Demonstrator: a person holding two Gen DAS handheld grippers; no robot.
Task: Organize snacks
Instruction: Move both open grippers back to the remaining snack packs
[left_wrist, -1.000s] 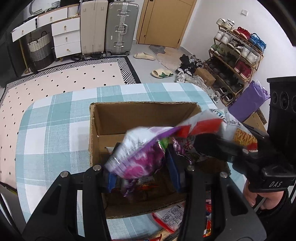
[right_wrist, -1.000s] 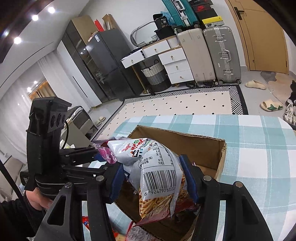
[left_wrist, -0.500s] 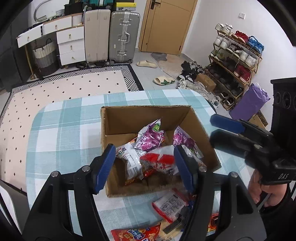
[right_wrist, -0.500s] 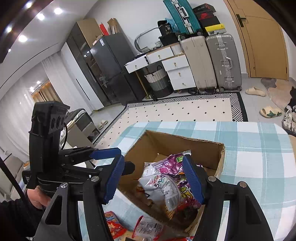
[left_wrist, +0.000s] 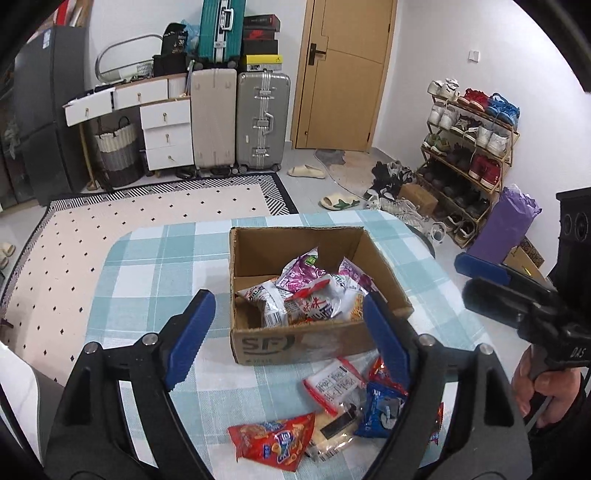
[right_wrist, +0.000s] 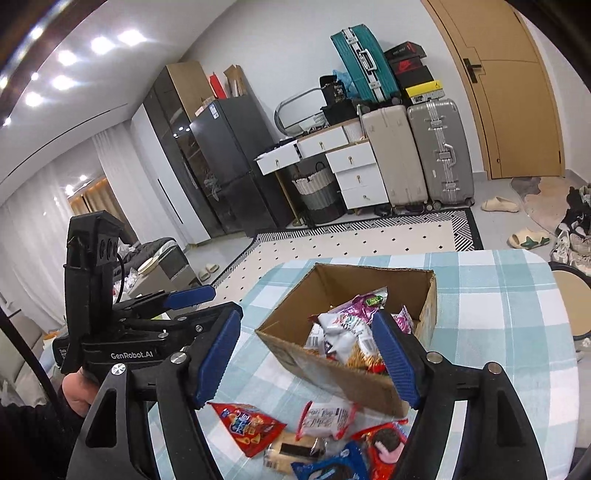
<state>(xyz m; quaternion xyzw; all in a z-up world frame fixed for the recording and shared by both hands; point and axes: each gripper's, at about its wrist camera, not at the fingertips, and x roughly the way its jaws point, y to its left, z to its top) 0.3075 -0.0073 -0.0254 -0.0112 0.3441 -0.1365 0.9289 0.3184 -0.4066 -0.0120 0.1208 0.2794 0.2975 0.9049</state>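
Observation:
An open cardboard box (left_wrist: 295, 343) (right_wrist: 332, 373) stands on the checked table. Several snack packets lie in it, among them a purple packet (left_wrist: 301, 271) and a white one (right_wrist: 343, 332). My left gripper (left_wrist: 287, 301) hangs above and short of the box, its jaws opening with nothing between them. My right gripper (right_wrist: 306, 319) is the same, jaws opening and empty. On the cloth in front of the box lie a red packet (left_wrist: 275, 441) (right_wrist: 247, 424), a white packet (left_wrist: 332, 384) (right_wrist: 327, 419) and a blue cookie pack (left_wrist: 380, 410) (right_wrist: 332, 469).
The table wears a teal and white checked cloth (left_wrist: 147, 288). A round stool (right_wrist: 570, 295) stands off its right edge. Beyond the table are a dotted rug (left_wrist: 147, 206), suitcases (left_wrist: 262, 118) and a shoe rack (left_wrist: 469, 147).
Both grippers let their snack packets fall into the box, opened, and drew back and up from it. The loose packets on the near cloth came into view.

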